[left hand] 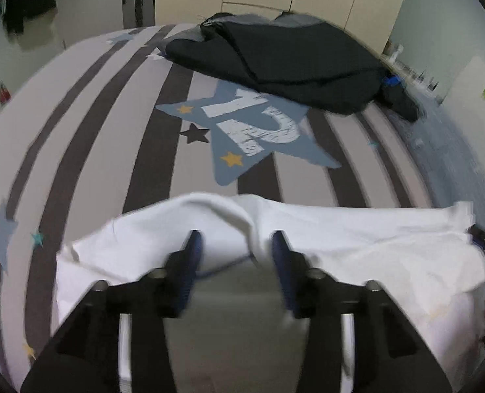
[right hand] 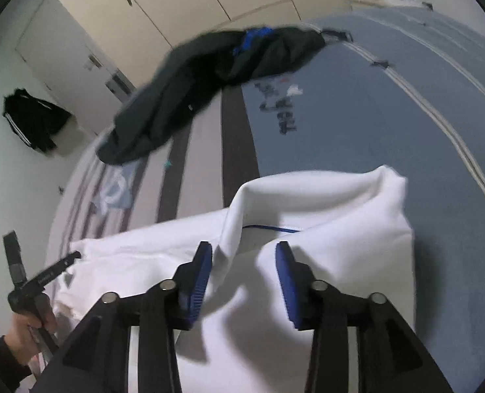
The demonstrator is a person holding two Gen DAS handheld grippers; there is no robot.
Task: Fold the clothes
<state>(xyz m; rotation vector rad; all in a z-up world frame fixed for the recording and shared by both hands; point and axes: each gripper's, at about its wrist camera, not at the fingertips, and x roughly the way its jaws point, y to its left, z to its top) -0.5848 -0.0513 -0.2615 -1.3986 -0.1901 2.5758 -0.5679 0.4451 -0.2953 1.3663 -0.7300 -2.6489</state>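
A white garment (left hand: pixel 340 245) lies on the bed (left hand: pixel 95 114), at the near edge of the striped cover and on the near side of the big blue star (left hand: pixel 252 131) printed on it. It is bunched, not flat: in the right wrist view a thick fold (right hand: pixel 324 196) stands up from it, with a thin blue trim line showing beneath. Beyond the star, a dark garment (left hand: pixel 291 62) lies in a loose, rumpled heap at the far edge of the bed.

The left claw (left hand: pixel 234 245) stands wide over the white cloth and grips nothing. The right claw (right hand: pixel 244 255) is likewise wide, with cloth rising between its jaws but not pinched.

By the look of it, neither piece lies as a neat finished fold. The white one seems to be in mid-fold or being arranged; the dark heap appears to need folding as well.
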